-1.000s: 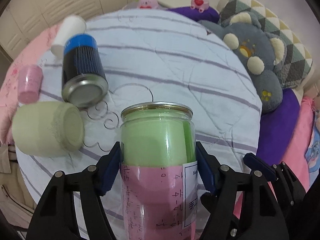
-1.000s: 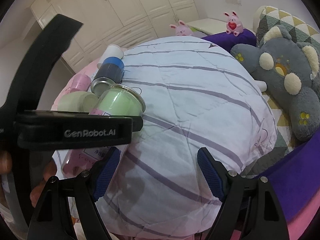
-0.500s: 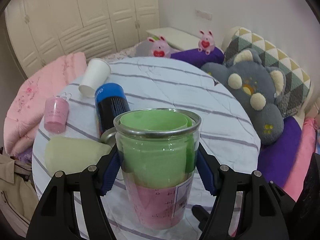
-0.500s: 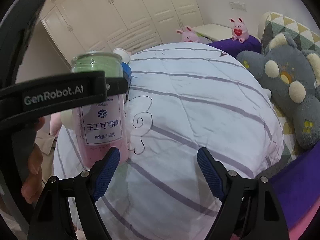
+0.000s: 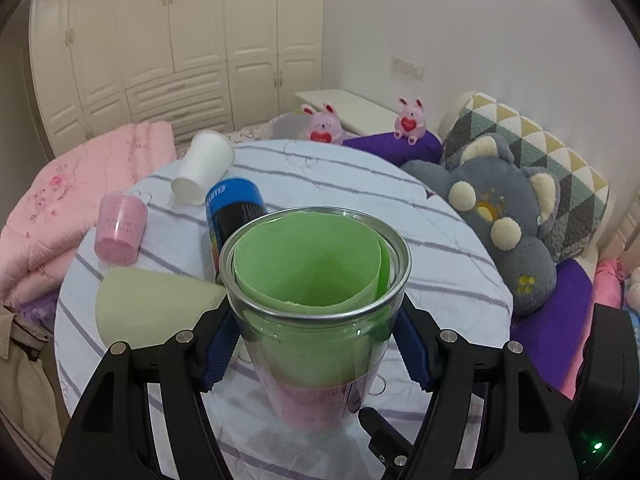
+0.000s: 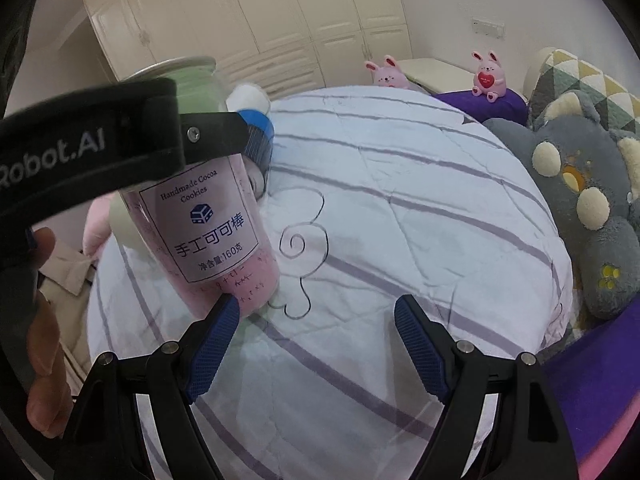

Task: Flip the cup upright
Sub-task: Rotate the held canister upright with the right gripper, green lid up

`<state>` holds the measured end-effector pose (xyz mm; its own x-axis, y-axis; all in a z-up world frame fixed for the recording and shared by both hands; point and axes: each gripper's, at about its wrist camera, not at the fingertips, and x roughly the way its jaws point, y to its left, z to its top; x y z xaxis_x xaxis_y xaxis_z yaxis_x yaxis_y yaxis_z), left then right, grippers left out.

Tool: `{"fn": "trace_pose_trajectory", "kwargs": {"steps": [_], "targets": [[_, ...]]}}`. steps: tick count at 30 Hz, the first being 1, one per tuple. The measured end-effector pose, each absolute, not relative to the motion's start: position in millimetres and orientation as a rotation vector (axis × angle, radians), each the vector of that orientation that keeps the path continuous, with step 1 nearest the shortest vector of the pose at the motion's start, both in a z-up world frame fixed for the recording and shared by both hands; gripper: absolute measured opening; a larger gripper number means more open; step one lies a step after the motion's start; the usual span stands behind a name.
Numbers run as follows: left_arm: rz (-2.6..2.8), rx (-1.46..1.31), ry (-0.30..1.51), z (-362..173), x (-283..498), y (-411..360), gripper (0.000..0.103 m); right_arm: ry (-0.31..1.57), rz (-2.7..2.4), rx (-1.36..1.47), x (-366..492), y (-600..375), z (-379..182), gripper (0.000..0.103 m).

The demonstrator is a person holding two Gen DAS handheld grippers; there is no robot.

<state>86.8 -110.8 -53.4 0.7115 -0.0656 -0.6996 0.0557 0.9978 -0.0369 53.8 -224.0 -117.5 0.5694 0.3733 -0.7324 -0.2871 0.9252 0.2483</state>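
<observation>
Cup (image 5: 320, 320), a clear one lined with green and pink paper, stands upright with its open mouth up, its base on the striped bed cover (image 5: 440, 248) at the near left of the bed; the left gripper (image 5: 316, 348) has its blue fingers (image 5: 216, 356) clenched on both sides of it; in the right wrist view the cup (image 6: 208, 216) shows its label; the right gripper (image 6: 316, 344) hangs released just right of it, holding nothing; behind lie a blue-black can (image 5: 232, 212), a white paper cup (image 5: 202, 168), a pink cup (image 5: 120, 228) and a pale green cup (image 5: 152, 308).
</observation>
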Motion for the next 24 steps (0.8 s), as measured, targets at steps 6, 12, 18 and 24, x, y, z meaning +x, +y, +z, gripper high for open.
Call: {"fn": "trace_pose_trajectory", "kwargs": {"steps": [6, 12, 18, 24], "targets": [[-0.083, -0.026, 0.771, -53.6, 80.5, -106.0, 0.071, 0.896, 0.426, 0.081, 47.1, -218.6, -114.1, 0.081], [-0.099, -0.041, 0.771, -53.1, 75.5, -101.9, 0.071, 0.884, 0.450, 0.069, 39.7, -209.8, -112.0, 0.081], [-0.108, -0.057, 0.765, -52.3, 71.3, -97.9, 0.071, 0.880, 0.436, 0.074, 42.6, -202.1, -114.6, 0.081], [-0.124, -0.087, 0.754, -51.7, 70.9, -92.9, 0.071, 0.863, 0.396, 0.085, 48.2, -201.9, -116.1, 0.081]]}}
